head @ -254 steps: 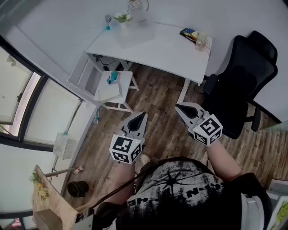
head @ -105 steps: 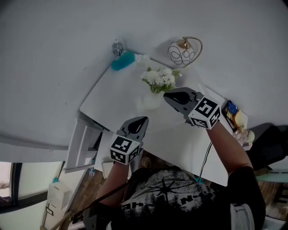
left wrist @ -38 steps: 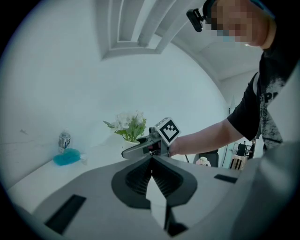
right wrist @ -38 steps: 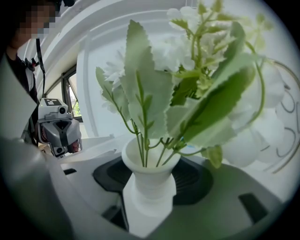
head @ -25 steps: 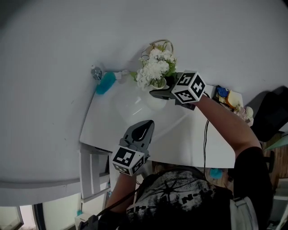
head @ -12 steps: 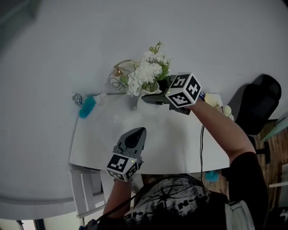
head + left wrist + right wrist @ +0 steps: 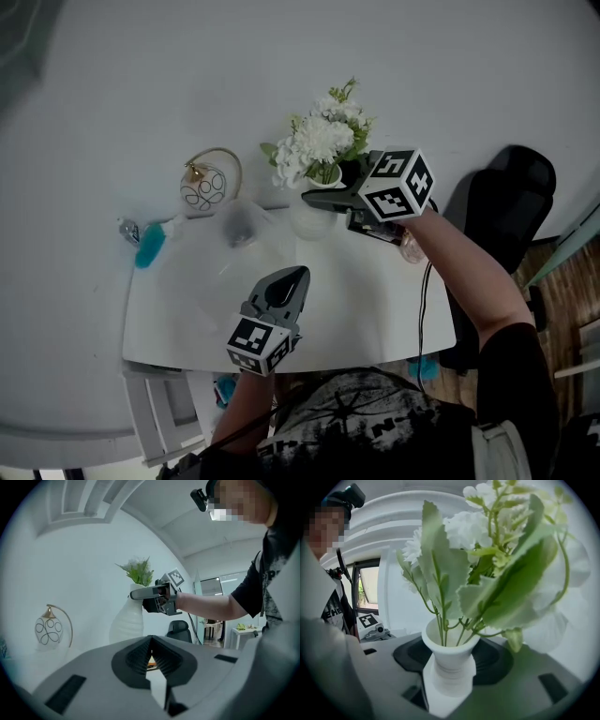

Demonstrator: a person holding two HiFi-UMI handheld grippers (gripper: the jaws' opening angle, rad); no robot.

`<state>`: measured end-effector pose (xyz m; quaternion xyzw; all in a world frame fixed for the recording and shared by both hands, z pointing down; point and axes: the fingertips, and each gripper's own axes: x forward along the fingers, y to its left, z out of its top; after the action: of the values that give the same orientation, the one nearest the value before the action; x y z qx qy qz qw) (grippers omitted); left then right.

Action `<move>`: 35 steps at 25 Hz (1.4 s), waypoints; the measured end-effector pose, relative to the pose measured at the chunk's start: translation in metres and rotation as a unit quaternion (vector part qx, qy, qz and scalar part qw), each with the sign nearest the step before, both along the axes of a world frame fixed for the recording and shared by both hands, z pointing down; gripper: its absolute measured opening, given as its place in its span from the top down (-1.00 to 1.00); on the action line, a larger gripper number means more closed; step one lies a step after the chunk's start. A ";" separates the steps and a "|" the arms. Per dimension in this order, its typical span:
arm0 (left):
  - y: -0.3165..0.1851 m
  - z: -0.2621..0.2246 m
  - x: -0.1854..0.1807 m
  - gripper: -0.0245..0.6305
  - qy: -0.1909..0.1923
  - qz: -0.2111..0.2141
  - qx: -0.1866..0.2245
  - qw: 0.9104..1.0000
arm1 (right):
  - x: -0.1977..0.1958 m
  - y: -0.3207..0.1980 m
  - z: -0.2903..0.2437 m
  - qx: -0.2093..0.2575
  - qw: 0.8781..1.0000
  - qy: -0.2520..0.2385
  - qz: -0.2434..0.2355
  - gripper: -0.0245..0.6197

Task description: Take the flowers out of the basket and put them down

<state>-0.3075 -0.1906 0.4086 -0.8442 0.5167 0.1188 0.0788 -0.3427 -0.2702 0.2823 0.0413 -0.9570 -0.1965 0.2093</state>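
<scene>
White flowers with green leaves (image 7: pixel 319 141) stand in a white vase (image 7: pixel 312 222) at the back of a white desk (image 7: pixel 375 300); I see no basket. My right gripper (image 7: pixel 317 199) reaches in from the right and is shut on the vase's narrow neck. In the right gripper view the vase (image 7: pixel 450 660) fills the gap of the right gripper (image 7: pixel 451 670), with the flowers (image 7: pixel 487 550) looming above. My left gripper (image 7: pixel 292 278) hovers over the desk's front, shut and empty. Its own view shows the left gripper (image 7: pixel 151 641), the vase (image 7: pixel 125 625) and the flowers (image 7: pixel 138 571).
A wire-ball lamp with a gold arch (image 7: pixel 206 183) stands at the back left, with a teal duster (image 7: pixel 148 248) beyond it. A glass jar (image 7: pixel 411 248) sits by my right forearm. A black office chair (image 7: pixel 497 206) stands to the desk's right.
The head view has swung, so the desk, lamp and duster sit differently in the picture. My right gripper stays at the vase's neck. The left gripper has hardly moved.
</scene>
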 end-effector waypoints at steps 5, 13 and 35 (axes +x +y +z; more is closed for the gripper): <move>-0.006 -0.012 0.090 0.89 -0.026 0.020 0.003 0.999 | 0.103 -0.005 -0.012 0.012 0.999 -0.024 0.024 0.12; -0.031 0.011 0.117 0.89 -0.025 0.039 -0.036 0.998 | 0.147 -0.027 0.040 -0.005 0.998 -0.019 0.060 0.12; -0.061 0.075 0.189 0.89 -0.040 0.047 -0.077 0.995 | 0.272 -0.069 0.203 0.009 0.982 -0.016 0.190 0.12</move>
<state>-0.1183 -0.2521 0.4836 -0.8751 0.4808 0.0483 0.0281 -0.0707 -0.3391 0.4853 0.2274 -0.9332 -0.1615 0.2268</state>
